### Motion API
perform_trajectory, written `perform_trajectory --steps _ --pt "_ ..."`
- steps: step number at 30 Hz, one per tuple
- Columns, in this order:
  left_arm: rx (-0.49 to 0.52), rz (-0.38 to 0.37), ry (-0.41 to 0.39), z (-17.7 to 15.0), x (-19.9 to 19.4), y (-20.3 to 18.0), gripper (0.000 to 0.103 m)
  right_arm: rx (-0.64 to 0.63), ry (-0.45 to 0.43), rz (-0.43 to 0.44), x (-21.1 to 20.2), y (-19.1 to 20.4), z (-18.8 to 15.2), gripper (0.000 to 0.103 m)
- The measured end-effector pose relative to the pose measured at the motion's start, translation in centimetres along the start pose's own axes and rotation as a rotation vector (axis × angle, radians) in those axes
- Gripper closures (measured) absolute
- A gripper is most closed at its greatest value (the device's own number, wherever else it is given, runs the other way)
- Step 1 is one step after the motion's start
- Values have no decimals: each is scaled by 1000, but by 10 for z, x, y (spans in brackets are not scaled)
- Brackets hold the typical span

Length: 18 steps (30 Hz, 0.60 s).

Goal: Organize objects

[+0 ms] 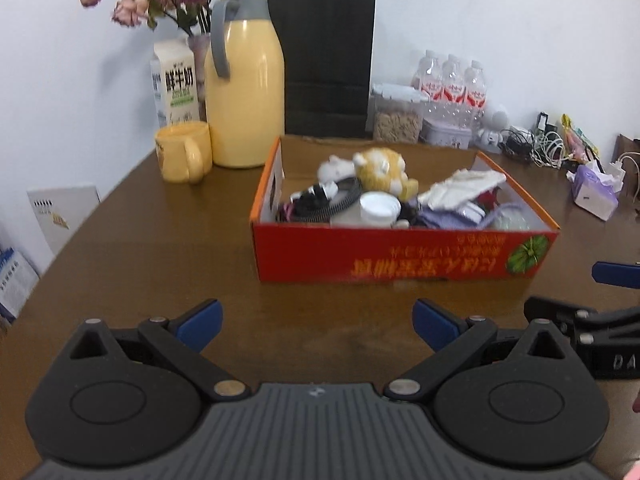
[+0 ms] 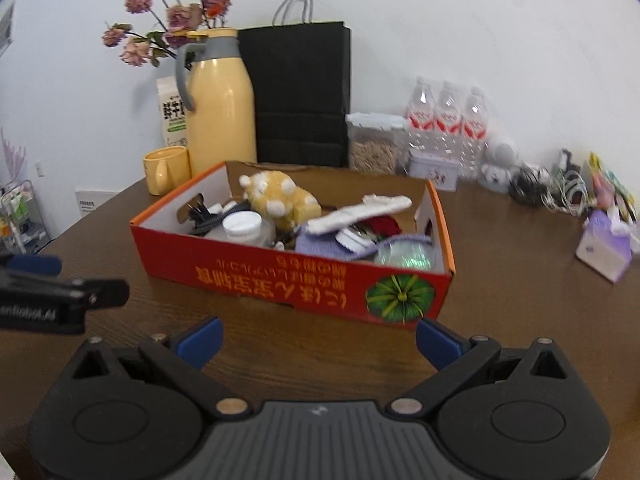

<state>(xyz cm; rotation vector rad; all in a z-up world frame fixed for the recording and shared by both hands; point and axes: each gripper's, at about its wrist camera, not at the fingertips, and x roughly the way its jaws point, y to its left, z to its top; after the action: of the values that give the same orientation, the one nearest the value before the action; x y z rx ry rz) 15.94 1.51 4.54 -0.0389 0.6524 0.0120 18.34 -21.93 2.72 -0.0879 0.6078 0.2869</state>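
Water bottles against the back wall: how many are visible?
3. The water bottles stand side by side at the wall, behind the lidded clear container and small tin. More could be hidden behind them.

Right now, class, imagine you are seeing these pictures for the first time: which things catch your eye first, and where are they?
The red cardboard box in the middle of the brown table stands out first, crammed with odds and ends, a yellow plush toy at the back of the pile. Behind it to the left stands a tall yellow thermos jug with a matching yellow mug beside it. Both hand-held grippers, left and right, are open and empty short of the box.
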Motion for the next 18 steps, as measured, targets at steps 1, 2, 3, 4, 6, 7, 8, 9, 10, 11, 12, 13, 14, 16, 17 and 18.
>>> perform_trajectory --steps 1,2,3,4,6,7,8,9,10,11,12,13,14,16,17,18 --pt "-1 -2 6 -2 -1 0 0 2 4 -5 0 0 -1 0" --pt "-1 -2 13 -5 -2 0 0 3 7 -10 -1 0 -2 0" --pt "-2 -5 19 -7 -3 -1 0 7 9 -14 -1 -1 -4 0" --pt "-2 -7 24 -8 -3 -1 0 11 12 -17 -2 -1 -5 0" --pt "-1 -7 29 -11 -4 -1 0 16 15 -18 -2 -2 -6 0" --pt "-1 -5 31 -11 -4 -1 0 21 17 -19 -2 -3 -7 0" --pt "-3 -2 32 -12 -4 -1 0 24 19 -20 -2 -3 -8 0" --pt "-5 1 34 -12 -4 -1 0 27 21 -21 -2 -4 -8 0" --pt "-6 5 36 -12 -4 0 0 30 23 -23 -2 -5 -9 0" --pt "-8 7 36 -12 -4 0 0 33 25 -25 -2 -6 -9 0" --pt "-8 8 37 -12 -3 0 0 35 28 -26 -1 -6 -9 0" --pt "-8 9 39 -12 -3 0 0 39 30 -27 -1 -7 -10 0" --pt "-7 9 39 -12 -2 0 0 40 31 -26 0 -8 -10 0" --pt "-5 7 41 -12 -2 -1 0 43 33 -26 0 -8 -10 0" --pt "-5 8 42 -12 -2 -1 0 43 33 -26 1 -8 -10 0" --pt "-5 8 43 -12 -2 -1 0 43 33 -26 1 -8 -10 0"
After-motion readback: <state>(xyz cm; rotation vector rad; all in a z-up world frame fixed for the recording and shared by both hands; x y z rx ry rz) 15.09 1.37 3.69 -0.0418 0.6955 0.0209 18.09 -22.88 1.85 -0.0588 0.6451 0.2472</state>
